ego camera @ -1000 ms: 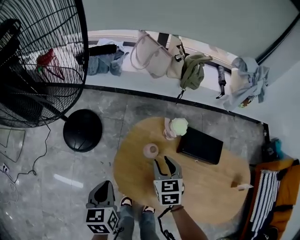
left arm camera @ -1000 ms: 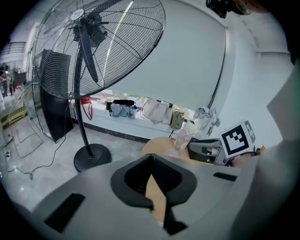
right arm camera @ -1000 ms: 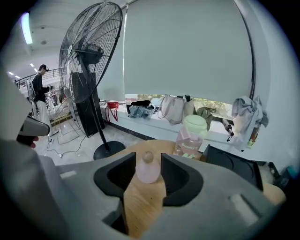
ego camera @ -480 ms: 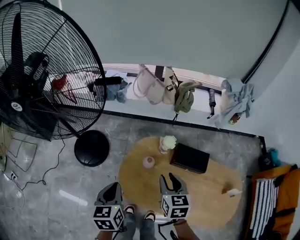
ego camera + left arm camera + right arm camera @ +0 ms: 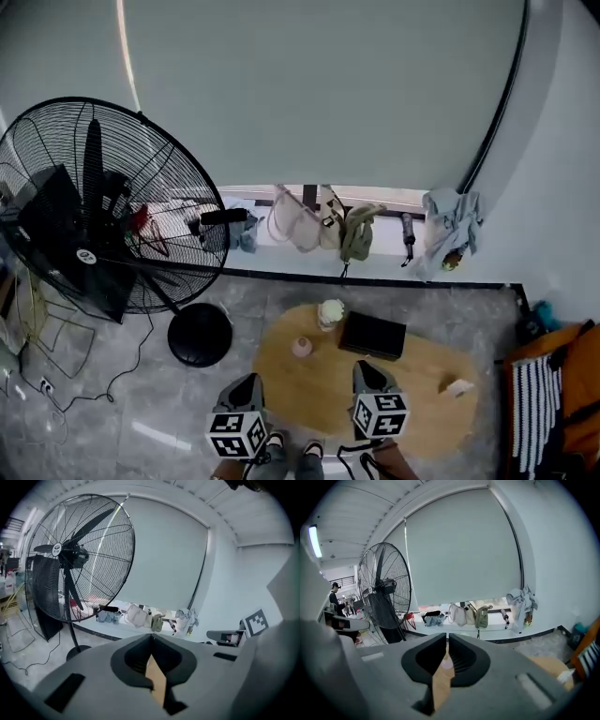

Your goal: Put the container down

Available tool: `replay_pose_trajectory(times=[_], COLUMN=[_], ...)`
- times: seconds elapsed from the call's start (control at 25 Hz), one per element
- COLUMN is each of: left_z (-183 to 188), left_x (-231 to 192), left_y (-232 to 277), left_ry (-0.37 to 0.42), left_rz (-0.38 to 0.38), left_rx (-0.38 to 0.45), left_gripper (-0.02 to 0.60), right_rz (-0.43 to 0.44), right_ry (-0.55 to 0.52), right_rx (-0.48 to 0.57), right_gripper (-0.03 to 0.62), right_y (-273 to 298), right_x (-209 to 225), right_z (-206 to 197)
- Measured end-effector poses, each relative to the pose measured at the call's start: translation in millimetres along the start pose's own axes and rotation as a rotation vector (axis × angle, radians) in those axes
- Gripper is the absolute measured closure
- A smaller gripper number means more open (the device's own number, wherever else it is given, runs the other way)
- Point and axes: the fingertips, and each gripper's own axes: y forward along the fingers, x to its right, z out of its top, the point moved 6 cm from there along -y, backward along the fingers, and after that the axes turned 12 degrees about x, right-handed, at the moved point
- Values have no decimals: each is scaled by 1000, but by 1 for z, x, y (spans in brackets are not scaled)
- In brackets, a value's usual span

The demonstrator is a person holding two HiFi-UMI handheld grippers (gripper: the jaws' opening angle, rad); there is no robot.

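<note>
Right gripper [image 5: 373, 367] is empty, jaws closing to a narrow slit with nothing between them. It hangs over the near edge of the table [image 5: 412, 375]. Left gripper [image 5: 247, 382] has its jaws together, also empty, off the table's near-left edge. Container [image 5: 301, 347] stands upright on the table, free of both grippers and near the black box [image 5: 373, 335]. Looks small, round, pale pink. Task reads as done: it is down and released, nothing obvious left.

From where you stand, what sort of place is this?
Probably an office or workshop corner: an industrial pedestal fan, bags left on the window ledge, and a low oval wooden table.
</note>
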Motion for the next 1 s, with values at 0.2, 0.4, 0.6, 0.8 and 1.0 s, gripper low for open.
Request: replay_pose_trajectory(times=[0.2,0.4,0.6,0.8,1.0], left_z=[33,63,86,99,102], left_x=[7,4,3,4,9], left_y=[-5,-4,5,18,27], left_ry=[43,54,67,82,96], left_rz=[-8,-11,-30,-56,-85], left_rx=[58,128,173,183,172], left_gripper=[584,584,584,584,584], right_rz=[-37,-52,-77,-138,-187], right_ry=[17,-2,-26,-29,-10], right_rx=[39,86,137,141,160], right_gripper=[588,588,588,588,587], right_y=[-22,-34,-43,-50,-52], right_x=[4,4,13,25,30], right_z=[25,51,76,78,81])
